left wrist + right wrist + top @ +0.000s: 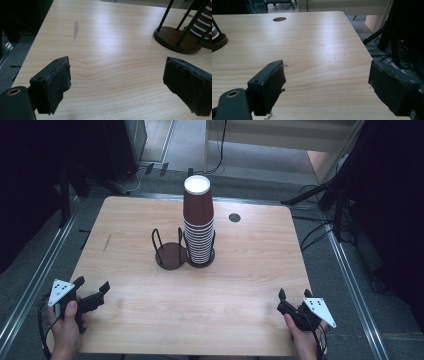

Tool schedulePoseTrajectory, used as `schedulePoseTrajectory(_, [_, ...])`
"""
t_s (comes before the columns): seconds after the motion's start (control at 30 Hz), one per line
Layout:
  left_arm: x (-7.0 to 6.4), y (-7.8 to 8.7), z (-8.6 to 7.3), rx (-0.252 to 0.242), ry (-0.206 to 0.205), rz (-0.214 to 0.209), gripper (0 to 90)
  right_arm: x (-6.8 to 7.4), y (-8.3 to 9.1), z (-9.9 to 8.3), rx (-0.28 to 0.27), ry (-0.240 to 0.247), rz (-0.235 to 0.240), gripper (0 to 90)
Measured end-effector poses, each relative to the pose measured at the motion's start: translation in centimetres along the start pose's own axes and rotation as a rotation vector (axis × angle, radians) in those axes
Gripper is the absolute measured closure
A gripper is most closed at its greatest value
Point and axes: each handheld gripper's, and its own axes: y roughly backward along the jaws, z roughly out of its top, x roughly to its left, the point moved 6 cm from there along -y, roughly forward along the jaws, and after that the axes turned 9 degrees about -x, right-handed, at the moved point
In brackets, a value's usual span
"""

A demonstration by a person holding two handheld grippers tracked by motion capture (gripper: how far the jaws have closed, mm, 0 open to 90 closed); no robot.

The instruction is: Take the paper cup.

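Note:
A tall stack of brown paper cups (198, 220) with a white inside stands in the right ring of a dark two-place wire holder (170, 256) at the table's middle. The holder's left ring (175, 37) is bare. My left gripper (91, 286) rests near the table's front left corner, held by a hand, jaws wide apart with nothing between them (117, 80). My right gripper (294, 294) sits near the front right corner, also open and holding nothing (327, 85). Both are well short of the cups.
The light wooden table (240, 285) has a round cable hole (234, 217) at the back right and a grey scuff (76, 28) at the left. Dark stands and cables (330, 195) line the floor on the right; metal rails run along both sides.

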Motion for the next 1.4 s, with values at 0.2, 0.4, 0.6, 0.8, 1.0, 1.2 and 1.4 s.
schedulePoseTrajectory(0.2, [-0.2,-0.3,-0.1,0.013,-0.013,0.009,8.2,1.4,0.0,0.8,-0.004,0.003,0.023,12.8])
schedulePoseTrajectory(0.4, [-0.1,-0.3,-0.2,0.016,-0.005,0.016,8.2,3.4,0.0,2.8,-0.022,-0.011,0.062,12.2])
schedulePoseTrajectory(0.6, [-0.2,-0.3,-0.2,0.021,-0.015,0.023,8.3,5.3,-0.4,4.8,-0.045,-0.019,0.118,8.3])
schedulePoseTrajectory(0.8, [-0.1,-0.3,-0.2,0.022,-0.008,0.021,8.6,7.9,-1.3,6.4,-0.056,-0.015,0.171,1.7])
schedulePoseTrajectory(1.0, [-0.1,-0.4,-0.2,0.025,-0.004,0.02,8.6,10.7,-2.0,8.3,-0.085,-0.011,0.225,0.7])
schedulePoseTrajectory(1.2, [-0.2,-0.4,-0.2,0.036,-0.012,0.016,8.6,12.8,-2.7,9.9,-0.116,-0.003,0.24,9.7])
schedulePoseTrajectory(1.4, [-0.2,-0.5,-0.3,0.041,-0.012,0.015,8.6,14.5,-3.2,10.8,-0.111,0.014,0.27,8.3])
